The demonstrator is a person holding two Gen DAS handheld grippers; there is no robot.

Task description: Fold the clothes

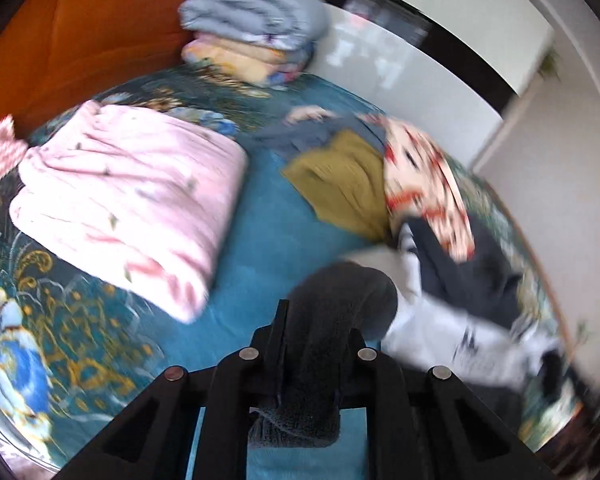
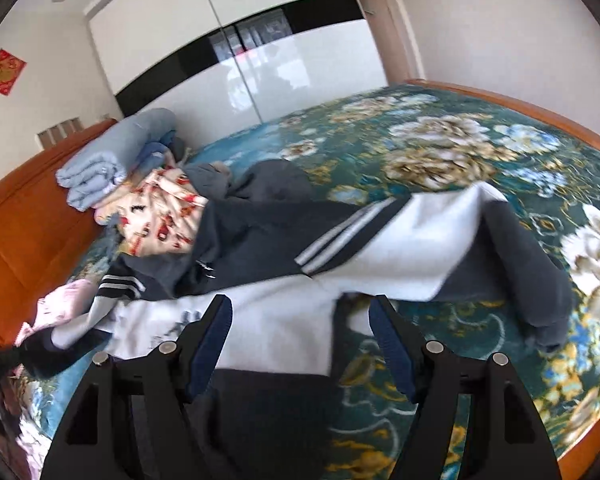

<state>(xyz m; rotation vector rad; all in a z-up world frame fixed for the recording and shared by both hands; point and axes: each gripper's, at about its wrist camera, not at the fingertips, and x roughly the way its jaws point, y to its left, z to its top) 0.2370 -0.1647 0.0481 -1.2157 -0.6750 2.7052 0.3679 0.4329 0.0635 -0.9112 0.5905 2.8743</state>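
A wide bed with a teal floral bedspread (image 2: 440, 148) takes up most of the room, framed in orange wood, with a glossy white wardrobe (image 2: 292, 80) crossed by a black band standing past its far edge. Against the headboard (image 2: 28, 216) a stack of folded quilts (image 1: 252, 28) sits at the far corner, pale blue on top of a yellowish flowered one. Nearer the headboard side lies a thick pink folded blanket (image 1: 128, 196), well apart from the stack.

Across the middle of the bed sprawls the white and navy sweatshirt (image 2: 380, 248), white stripes on its dark upper part, one dark grey sleeve (image 2: 528, 272) hanging off toward the foot-side edge. Behind it, toward the far edge, a loose heap of other clothes: an olive-green garment (image 1: 340, 184), a cream one with a red print (image 1: 424, 176), and something grey-blue beneath them.

The left gripper (image 1: 316, 356) is clamped tight on a dark grey fleecy piece of fabric (image 1: 332, 312), which bulges up over the fingers and droops down between them; the view is too blurred to say whether it is part of the sweatshirt. The right gripper (image 2: 300, 328) hangs spread wide with nothing in it, blue pads (image 2: 212, 344) showing, just above the sweatshirt's white hem.
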